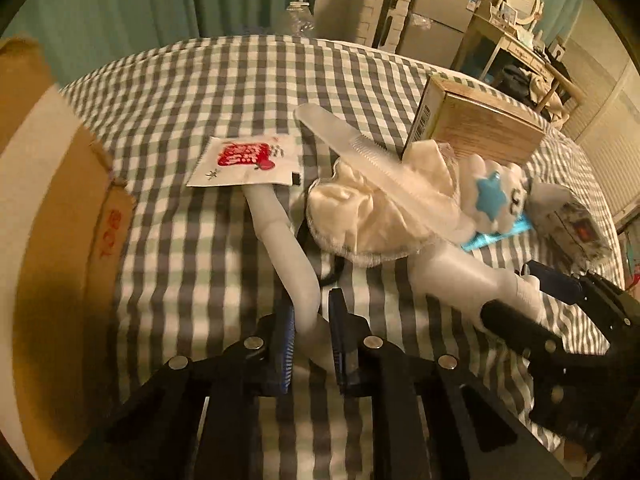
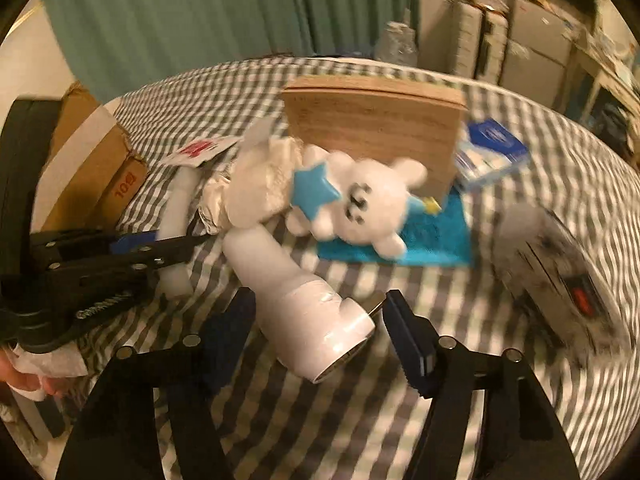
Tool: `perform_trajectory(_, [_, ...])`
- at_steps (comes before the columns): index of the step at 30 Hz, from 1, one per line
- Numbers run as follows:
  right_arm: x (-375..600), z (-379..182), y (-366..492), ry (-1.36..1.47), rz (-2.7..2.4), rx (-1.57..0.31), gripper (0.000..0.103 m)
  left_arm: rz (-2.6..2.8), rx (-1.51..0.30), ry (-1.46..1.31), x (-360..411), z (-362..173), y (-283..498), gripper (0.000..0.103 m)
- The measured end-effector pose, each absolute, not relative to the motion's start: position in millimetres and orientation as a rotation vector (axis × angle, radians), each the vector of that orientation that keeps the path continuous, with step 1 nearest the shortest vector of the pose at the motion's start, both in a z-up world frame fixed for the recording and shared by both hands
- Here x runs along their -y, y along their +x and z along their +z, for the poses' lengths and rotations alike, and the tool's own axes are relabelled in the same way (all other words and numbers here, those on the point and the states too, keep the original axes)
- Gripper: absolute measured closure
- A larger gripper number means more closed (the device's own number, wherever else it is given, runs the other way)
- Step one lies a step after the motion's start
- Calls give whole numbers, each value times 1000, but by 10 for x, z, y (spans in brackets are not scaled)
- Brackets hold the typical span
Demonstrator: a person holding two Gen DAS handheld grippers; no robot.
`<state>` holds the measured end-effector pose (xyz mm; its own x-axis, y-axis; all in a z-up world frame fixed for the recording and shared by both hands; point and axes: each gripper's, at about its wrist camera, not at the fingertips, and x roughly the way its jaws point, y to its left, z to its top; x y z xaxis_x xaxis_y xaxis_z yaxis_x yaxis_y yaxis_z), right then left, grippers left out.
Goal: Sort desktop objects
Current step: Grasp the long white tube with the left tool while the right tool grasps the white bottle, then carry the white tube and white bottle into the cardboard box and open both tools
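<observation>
Left gripper (image 1: 312,336) pads clamped on near end of a curved white tube (image 1: 280,240), no gap visible. Right gripper (image 2: 320,320) jaws straddle capped end of a white bottle (image 2: 296,296); left pad at the bottle side, right pad apart from it, not gripping. All on a gingham bedcover (image 1: 180,112). Landmark: wooden box (image 1: 480,128), upright. Just before box: white plush toy (image 2: 360,200) with a blue star, lying on a blue cloth (image 2: 436,240). White comb (image 1: 360,152) lies over cream fabric (image 1: 360,208) beside plush. Red-printed sachet (image 1: 248,160) left of box, touching the tube's far end. Cardboard carton (image 1: 60,200) far left of box.
</observation>
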<state>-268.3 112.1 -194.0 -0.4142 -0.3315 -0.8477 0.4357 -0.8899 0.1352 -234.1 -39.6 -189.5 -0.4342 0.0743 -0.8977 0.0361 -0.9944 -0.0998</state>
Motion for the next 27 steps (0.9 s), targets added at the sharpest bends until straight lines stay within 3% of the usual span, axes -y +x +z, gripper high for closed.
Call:
perform_trajectory(10, [-1160,-1940,-2209,1506,-2299,-181,39,2613,201,-1669,622,-1821,-1634,87])
perform_trajectory(11, [-1133,-1947,-2154,1508,-2298,-195,43,2607,196,-1680,622,-1844,-1624,87])
perform_trajectory(17, [-1033,-2034,-2072,1544,-2276,-282,43,2597,205,-1657,535,-1846,-1754,84])
perform_trajectory(20, [-1011,-2111,-2093,1571,-2264,-285,43,2582,135,-1670,471,-1901,-1875,70])
perform_trajectory(22, [-1003,-2121,-2127,1565,-2264,-273,43,2535,167,-1683,438,-1961,-1908,51])
perform_trajectory(26, [-993,-2172,-2210,1570,-2248,-244,42,2516,195,-1666,439,-2045,-1886,51])
perform_trajectory(27, [-993,-2178,-2224,1562,-2246,-242,42,2519,174,-1656,421,-2046,-1861,61])
